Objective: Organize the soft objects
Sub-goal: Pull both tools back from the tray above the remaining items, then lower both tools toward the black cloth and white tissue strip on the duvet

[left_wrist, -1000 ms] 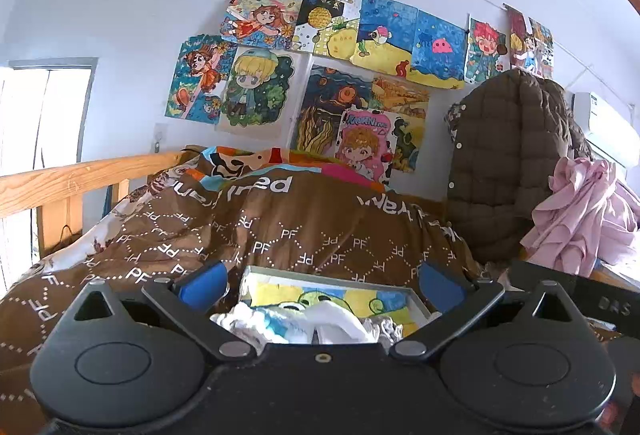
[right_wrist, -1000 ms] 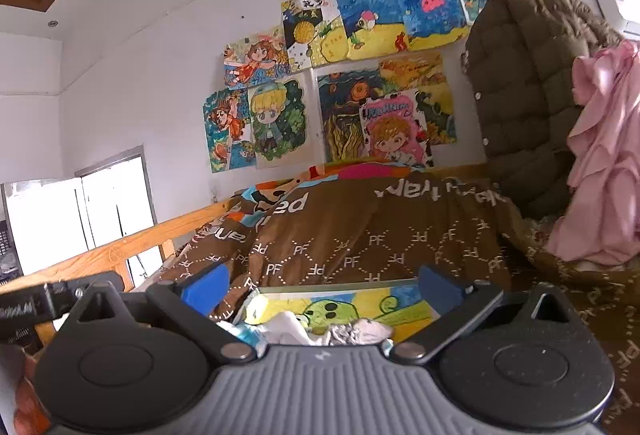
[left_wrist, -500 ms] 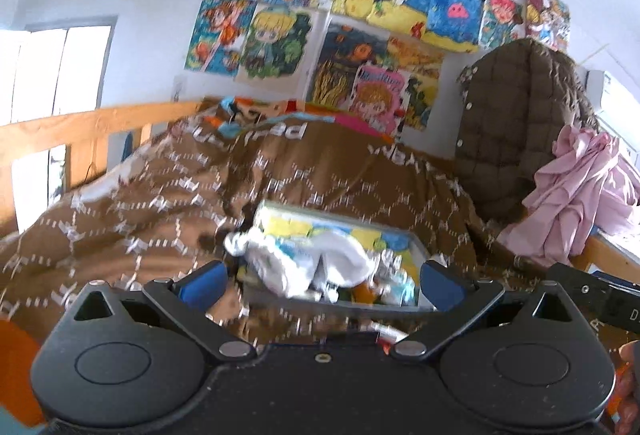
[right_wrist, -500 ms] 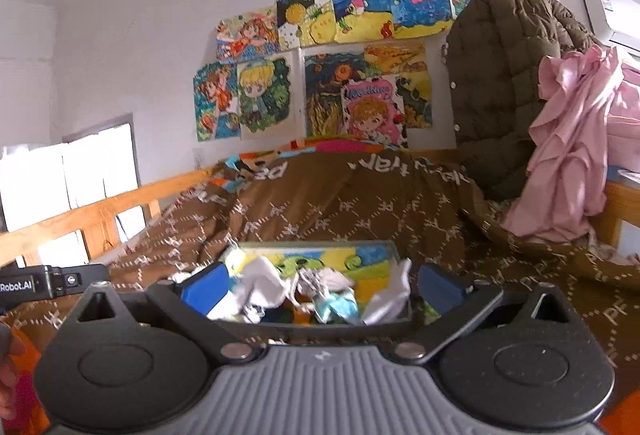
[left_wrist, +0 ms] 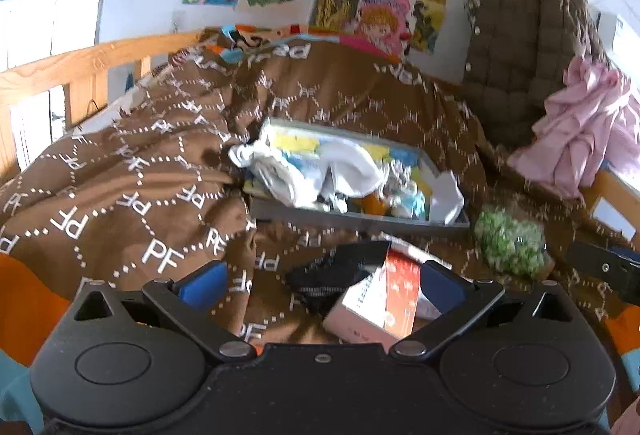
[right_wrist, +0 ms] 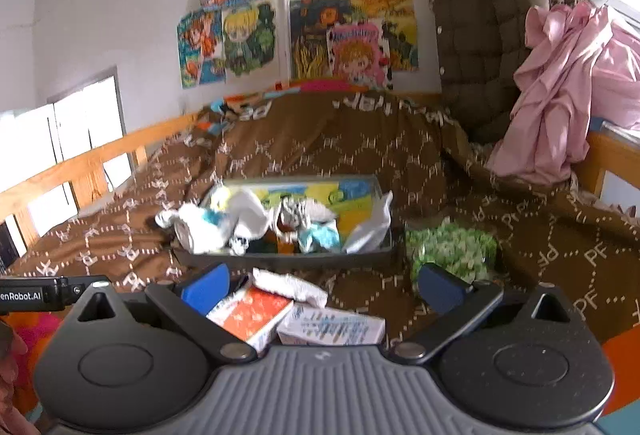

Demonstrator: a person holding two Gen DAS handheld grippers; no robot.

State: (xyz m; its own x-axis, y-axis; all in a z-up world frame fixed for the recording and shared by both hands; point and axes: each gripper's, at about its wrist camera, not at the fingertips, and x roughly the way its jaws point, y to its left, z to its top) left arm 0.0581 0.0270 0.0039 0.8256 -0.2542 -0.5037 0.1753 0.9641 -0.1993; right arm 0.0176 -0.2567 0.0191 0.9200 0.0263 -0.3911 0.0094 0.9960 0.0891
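Both the left gripper (left_wrist: 322,285) and right gripper (right_wrist: 324,285) gape empty; boxes (right_wrist: 256,317) lie between the fingers, grey tray (right_wrist: 288,259) at twelve o'clock, green bundle (right_wrist: 450,249) at two

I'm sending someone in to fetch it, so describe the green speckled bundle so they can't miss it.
Start at the brown quilt printed with white PF letters covering the bed, then find the shallow grey tray heaped with white cloths. The green-and-white speckled soft bundle lies on the quilt just outside the tray's right end, the only green, mottled thing there.
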